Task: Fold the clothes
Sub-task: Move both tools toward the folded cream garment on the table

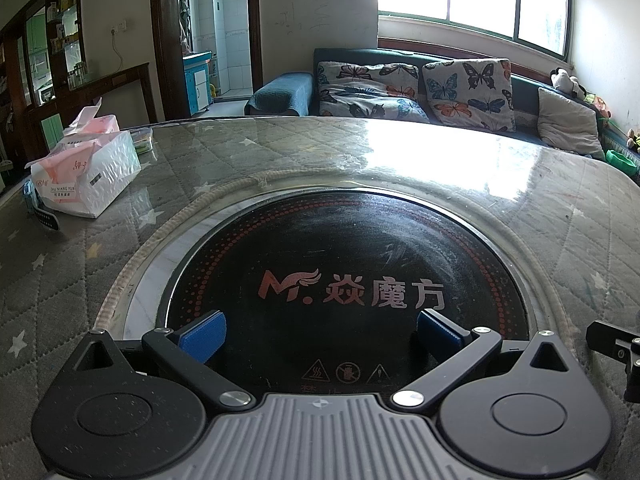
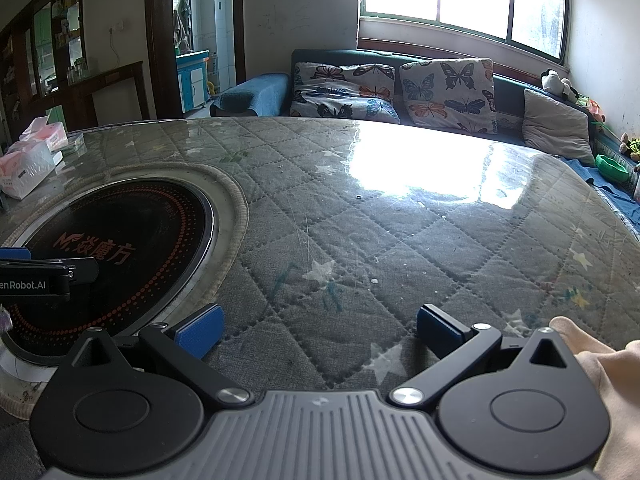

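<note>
No garment shows in either view. My left gripper (image 1: 320,334) stands wide open over the round black cooktop (image 1: 352,256) set into the table, with nothing between its blue pads (image 1: 204,336). My right gripper (image 2: 320,330) is also wide open, over the grey quilted table cover (image 2: 380,240) to the right of the cooktop (image 2: 120,248). A hand (image 2: 600,364) rests at its right side. The left gripper's body (image 2: 40,276) juts in at the left edge of the right wrist view. Part of the right gripper (image 1: 616,344) shows at the right edge of the left wrist view.
A tissue pack (image 1: 88,172) and a small box lie at the table's far left. Beyond the table's far edge stands a sofa with butterfly cushions (image 1: 468,92) and a grey cushion (image 1: 568,124). Strong window glare falls on the glossy cover (image 2: 420,172).
</note>
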`<move>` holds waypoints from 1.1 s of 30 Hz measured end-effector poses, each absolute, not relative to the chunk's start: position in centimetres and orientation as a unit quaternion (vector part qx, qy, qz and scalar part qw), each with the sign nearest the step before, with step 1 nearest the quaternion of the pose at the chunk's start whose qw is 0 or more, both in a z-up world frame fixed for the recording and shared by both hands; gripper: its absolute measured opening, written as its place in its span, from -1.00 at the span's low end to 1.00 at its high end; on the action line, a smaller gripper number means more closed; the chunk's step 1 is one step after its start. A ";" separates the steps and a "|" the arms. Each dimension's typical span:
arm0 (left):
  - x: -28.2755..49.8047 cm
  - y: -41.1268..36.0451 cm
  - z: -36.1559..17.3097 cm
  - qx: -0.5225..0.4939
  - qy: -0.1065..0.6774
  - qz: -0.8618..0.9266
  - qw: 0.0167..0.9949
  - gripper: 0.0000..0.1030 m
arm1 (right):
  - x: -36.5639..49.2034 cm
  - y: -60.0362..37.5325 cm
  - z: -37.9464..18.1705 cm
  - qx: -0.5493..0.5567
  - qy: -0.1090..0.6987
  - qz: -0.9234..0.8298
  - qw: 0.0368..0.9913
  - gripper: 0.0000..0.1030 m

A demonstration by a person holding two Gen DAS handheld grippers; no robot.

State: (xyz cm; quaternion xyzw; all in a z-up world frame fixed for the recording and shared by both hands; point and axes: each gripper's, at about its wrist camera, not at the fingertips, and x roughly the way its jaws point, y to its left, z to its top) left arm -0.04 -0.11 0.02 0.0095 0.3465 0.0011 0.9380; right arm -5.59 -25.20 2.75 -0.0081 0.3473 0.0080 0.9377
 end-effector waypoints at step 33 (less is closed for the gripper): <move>-13.0 -11.5 5.8 0.012 0.372 -0.163 0.914 1.00 | -21.9 -28.4 10.2 0.004 0.300 -0.047 0.953 1.00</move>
